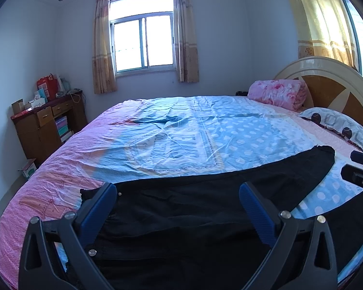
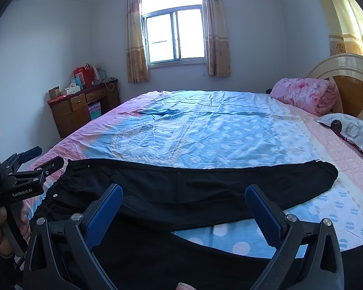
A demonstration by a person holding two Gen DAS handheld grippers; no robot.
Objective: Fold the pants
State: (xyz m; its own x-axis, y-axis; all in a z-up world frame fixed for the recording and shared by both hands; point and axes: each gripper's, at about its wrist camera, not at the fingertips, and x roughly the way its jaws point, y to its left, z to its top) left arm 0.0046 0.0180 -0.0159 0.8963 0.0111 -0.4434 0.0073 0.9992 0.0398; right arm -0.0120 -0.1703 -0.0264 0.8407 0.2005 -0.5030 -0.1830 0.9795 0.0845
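In the lower part of the left wrist view, the left gripper has its blue fingers wide apart and holds nothing. It hangs over the waist end of the black pants, at the lower left of the frame. In the right wrist view, the right gripper is spread apart too and empty, above the place where the two legs divide. The pants lie flat on the bed, near its front edge; one leg reaches to the middle right of the frame and the other runs along the bottom. I judge that the folding is not yet begun: the pants are only laid out, and every fold is left to do.
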